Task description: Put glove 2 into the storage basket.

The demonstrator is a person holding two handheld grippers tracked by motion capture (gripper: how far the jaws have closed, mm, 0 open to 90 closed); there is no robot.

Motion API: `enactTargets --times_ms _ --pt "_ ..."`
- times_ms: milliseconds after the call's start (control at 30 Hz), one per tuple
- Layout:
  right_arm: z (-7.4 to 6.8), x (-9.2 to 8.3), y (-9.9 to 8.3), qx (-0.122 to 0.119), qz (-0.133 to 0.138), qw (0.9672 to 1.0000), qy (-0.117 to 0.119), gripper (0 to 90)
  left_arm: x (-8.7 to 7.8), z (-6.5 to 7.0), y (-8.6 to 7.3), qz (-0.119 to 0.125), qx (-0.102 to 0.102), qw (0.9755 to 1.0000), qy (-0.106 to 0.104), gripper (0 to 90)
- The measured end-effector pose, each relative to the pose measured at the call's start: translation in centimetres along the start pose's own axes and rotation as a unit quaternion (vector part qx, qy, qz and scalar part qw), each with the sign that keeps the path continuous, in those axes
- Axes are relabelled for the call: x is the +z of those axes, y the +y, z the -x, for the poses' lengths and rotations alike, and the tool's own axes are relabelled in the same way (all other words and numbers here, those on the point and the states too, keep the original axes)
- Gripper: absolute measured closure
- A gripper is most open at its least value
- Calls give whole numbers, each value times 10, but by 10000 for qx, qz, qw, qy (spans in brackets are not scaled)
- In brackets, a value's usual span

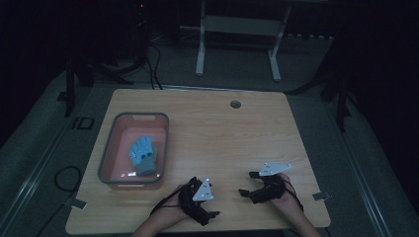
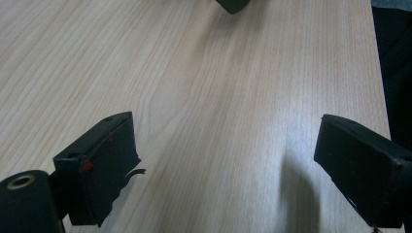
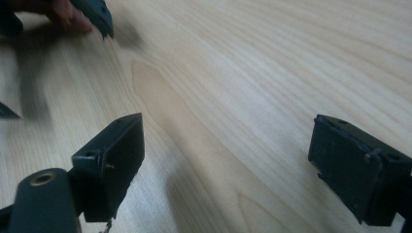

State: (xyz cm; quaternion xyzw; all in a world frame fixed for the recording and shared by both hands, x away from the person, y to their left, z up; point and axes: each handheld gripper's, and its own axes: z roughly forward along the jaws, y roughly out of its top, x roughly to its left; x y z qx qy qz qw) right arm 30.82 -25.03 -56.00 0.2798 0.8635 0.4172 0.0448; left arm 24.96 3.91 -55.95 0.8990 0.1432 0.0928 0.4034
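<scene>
Glove, pale blue with a grey cuff, lies flat inside the pink tub with a grey rim at about nine o'clock on the wooden desk, well apart from both hands. Left tongs rest near the desk's six o'clock edge, their jaws spread wide over bare wood with nothing between them, as the left gripper view shows. Right tongs sit around five o'clock, pointing toward the left ones, jaws likewise wide and empty in the right gripper view
</scene>
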Motion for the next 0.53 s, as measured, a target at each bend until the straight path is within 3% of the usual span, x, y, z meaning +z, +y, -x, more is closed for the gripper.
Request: enactTargets --times_ms 200,533 --pt "1 -1 0 -22 84 10000 23 128 -4 -3 -3 128 -105 9998 77 89" --pt "3 -1 1 -71 148 9999 -53 128 -5 -4 -5 155 -61 9998 120 89"
